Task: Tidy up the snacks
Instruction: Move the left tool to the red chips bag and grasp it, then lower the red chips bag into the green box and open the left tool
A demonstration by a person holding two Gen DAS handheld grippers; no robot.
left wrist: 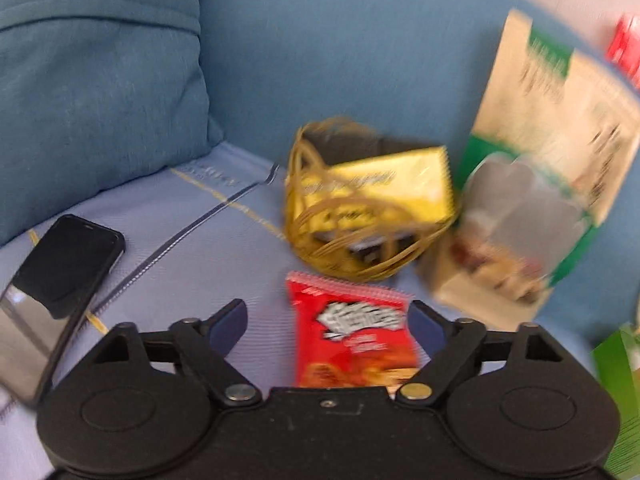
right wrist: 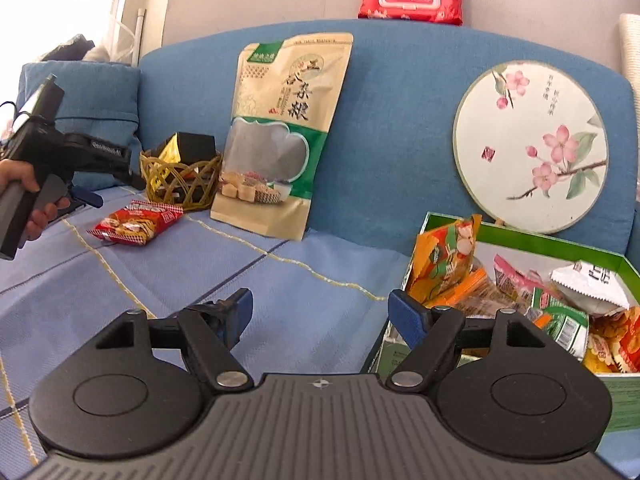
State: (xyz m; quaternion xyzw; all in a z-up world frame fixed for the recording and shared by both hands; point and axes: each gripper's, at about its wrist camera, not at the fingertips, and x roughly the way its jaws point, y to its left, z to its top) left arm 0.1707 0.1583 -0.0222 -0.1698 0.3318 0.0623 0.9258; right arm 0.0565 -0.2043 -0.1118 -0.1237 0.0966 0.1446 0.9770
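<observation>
Left gripper [left wrist: 326,316] low over the sofa seat [right wrist: 280,280], jaws spread wide around a red snack packet [left wrist: 352,332] lying flat, not pinching it. Just beyond, a woven basket [left wrist: 360,216] holding a yellow packet [left wrist: 384,184], beside a tall standing pouch [right wrist: 280,136]. Right gripper [right wrist: 320,312] jaws spread, empty, next to a green box [right wrist: 600,256] full of snacks. 1 phone [left wrist: 68,260] at left.

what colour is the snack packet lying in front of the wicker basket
Red, on the snack packet before the wicker basket; sharpest in the right wrist view.
</observation>
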